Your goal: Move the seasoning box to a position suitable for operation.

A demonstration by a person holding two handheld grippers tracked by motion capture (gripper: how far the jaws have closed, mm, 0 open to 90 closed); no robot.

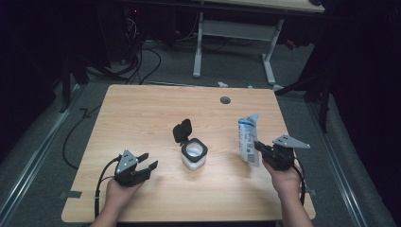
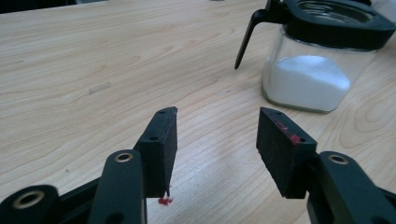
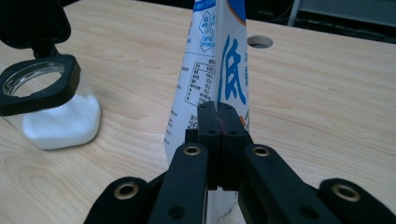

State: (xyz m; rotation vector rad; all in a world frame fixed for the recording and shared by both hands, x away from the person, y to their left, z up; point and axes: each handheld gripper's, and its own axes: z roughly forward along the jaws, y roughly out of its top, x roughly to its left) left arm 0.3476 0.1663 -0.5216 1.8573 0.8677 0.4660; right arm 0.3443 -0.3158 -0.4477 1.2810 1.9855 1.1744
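A glass jar [image 1: 194,154] of white powder stands mid-table, its black flip lid [image 1: 182,131] hinged open and leaning back. To its right a white and blue bag [image 1: 248,138] stands upright, pinched at its near edge by my right gripper [image 1: 259,145]. In the right gripper view the jaws [image 3: 218,109] are pressed together on the bag [image 3: 224,60], with the jar [image 3: 51,116] at the left. My left gripper [image 1: 149,161] rests low at the front left, open with nothing between its jaws. In the left gripper view, the gripper [image 2: 217,123] points at the table left of the jar [image 2: 306,84].
The wooden table [image 1: 142,109] has a round cable hole [image 1: 225,100] near its far edge. Beyond it, on the grey floor, stand the white legs of another desk [image 1: 198,47] and loose cables [image 1: 142,61].
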